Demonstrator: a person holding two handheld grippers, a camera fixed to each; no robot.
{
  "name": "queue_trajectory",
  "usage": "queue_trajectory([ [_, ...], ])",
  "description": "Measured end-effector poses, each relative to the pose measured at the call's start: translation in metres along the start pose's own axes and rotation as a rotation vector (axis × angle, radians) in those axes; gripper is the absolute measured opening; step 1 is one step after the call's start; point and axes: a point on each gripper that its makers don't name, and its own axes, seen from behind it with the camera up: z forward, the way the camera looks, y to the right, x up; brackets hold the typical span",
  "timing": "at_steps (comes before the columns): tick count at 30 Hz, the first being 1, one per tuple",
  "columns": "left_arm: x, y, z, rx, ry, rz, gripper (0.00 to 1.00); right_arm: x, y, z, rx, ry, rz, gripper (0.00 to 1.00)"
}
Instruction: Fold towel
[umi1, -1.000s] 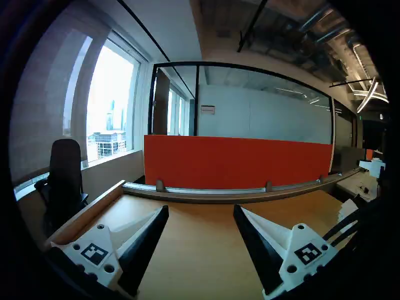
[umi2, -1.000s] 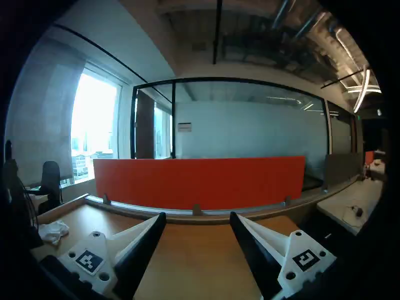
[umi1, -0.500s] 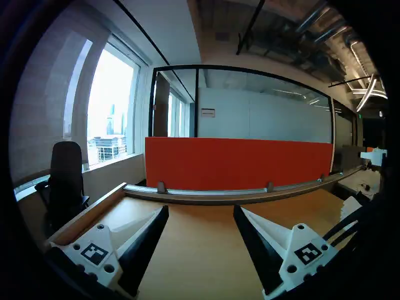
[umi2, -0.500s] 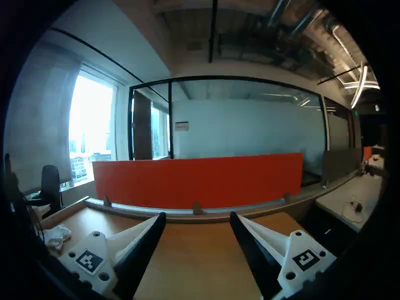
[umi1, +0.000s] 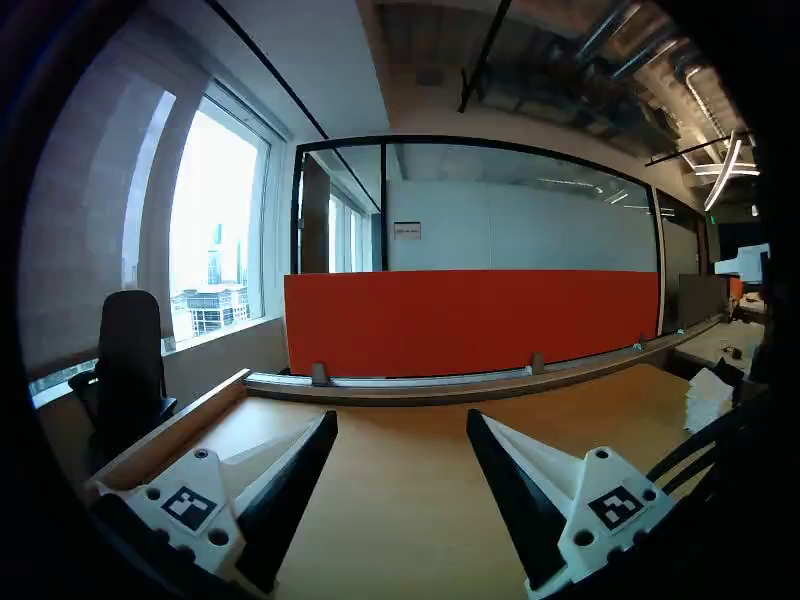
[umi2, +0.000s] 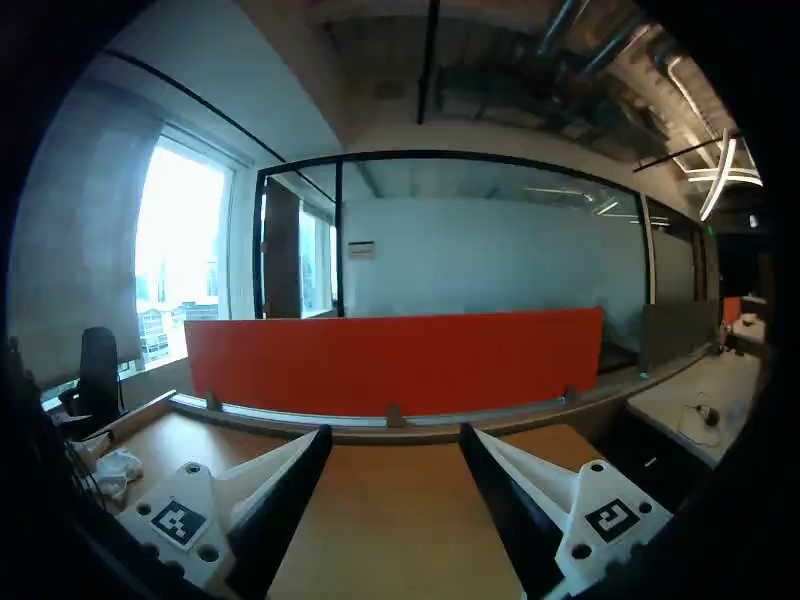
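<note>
Towel crumpled on desk, axis unclear, left claw, right claw spread, empty.

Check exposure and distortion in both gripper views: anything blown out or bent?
Left gripper view: window blown out white, desk rail bowed by the fisheye, focus sharp. Right gripper view: window clipped too, ceiling light strip glares, orange divider top edge curves.

Smooth, low-sheen wood desk under jaws. Jaws are white matt plastic with black inner faces. Matt orange divider ahead. Soft crumpled white cloth left of right jaws.
</note>
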Motion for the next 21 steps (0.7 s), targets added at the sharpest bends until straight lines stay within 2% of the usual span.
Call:
queue_trajectory([
  [6, -0.025, -0.001, -0.003, 0.002, 0.004, 0.009, 0.96, -0.004, -0.005, -0.004, 0.002, 0.004, -0.014, 0.98],
  [21, -0.081, -0.004, -0.004, 0.001, 0.024, 0.018, 0.96, -0.037, -0.011, -0.007, 0.0, 0.018, -0.033, 0.98],
])
